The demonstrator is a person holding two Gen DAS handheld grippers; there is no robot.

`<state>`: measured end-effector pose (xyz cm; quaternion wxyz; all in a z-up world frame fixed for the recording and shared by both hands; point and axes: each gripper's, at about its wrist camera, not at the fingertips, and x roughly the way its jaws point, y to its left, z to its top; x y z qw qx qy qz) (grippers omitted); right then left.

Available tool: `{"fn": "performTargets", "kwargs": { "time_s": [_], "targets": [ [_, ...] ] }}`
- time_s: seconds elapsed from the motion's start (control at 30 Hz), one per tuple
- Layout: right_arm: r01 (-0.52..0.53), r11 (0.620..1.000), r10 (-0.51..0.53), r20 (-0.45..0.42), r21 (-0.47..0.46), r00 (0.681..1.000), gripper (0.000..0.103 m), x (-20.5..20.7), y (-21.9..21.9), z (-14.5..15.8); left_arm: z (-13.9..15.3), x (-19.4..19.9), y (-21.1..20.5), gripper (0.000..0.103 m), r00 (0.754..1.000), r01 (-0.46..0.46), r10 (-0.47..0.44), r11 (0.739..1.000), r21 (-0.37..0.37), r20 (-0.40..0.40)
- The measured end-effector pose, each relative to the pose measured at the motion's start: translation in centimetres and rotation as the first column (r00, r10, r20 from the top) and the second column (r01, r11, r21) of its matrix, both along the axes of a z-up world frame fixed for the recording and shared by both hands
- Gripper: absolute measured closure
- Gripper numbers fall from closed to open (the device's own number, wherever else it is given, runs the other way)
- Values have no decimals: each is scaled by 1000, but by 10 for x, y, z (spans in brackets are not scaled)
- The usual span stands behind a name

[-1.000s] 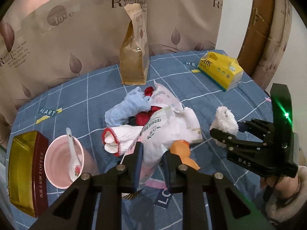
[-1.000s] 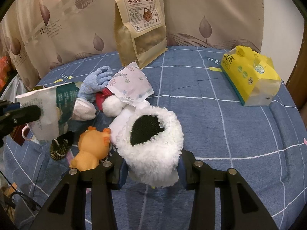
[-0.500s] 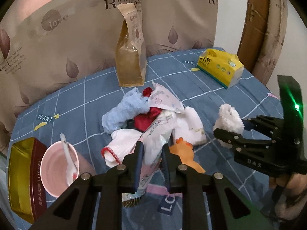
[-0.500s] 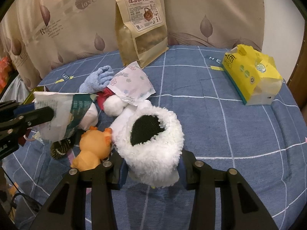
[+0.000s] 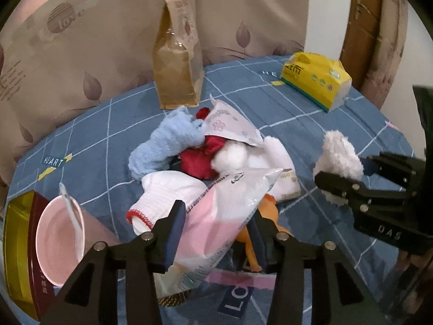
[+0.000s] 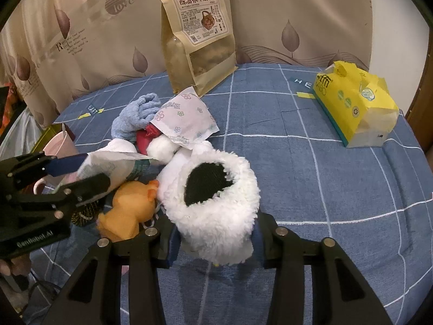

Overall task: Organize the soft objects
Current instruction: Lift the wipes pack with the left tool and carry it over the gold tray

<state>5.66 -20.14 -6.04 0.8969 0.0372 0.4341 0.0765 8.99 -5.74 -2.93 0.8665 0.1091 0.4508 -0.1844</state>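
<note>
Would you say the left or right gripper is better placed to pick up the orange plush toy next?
Left, probably: the left gripper has just been opening around its pink-and-white packet beside the orange plush toy; the right gripper holds the white fleece item.

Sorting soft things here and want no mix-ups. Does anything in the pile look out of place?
Yes. A flat flowered packet lies tilted on top of the blue sock and red cloth, and a rubber duck sits beside the fluffy white slipper. Neither looks like fabric, so they seem odd among the socks.

Kraft snack bag [image 6: 199, 38] upright by curtain [image 6: 81, 40]; pink bowl [image 5: 58, 239] with spoon [image 5: 71, 216]
</note>
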Motion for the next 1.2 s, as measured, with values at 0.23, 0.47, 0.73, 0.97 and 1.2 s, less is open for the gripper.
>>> {"fn": "performTargets", "kwargs": {
  "time_s": [0.23,0.47,0.73,0.97,1.2],
  "targets": [
    [1,1000,-1,2,-4,1000,62,0,0,0,0,-5,-7,71,999,31,-32,999,32,11],
    [5,1000,-5,0,-8,1000,62,0,0,0,14,-5,0,75,1000,-18,18,1000,21,14],
    [8,1000,-8,-11,-25,1000,62,3,2,-4,31,-12,5,76,1000,-30,30,1000,-6,5],
    [6,999,-7,-9,-33,1000,62,3,3,-4,48,-15,9,77,999,-50,50,998,-31,15],
    [1,999,-2,-16,-41,1000,62,4,5,-6,63,-22,14,77,997,-63,64,998,-24,47]
  ]
}}
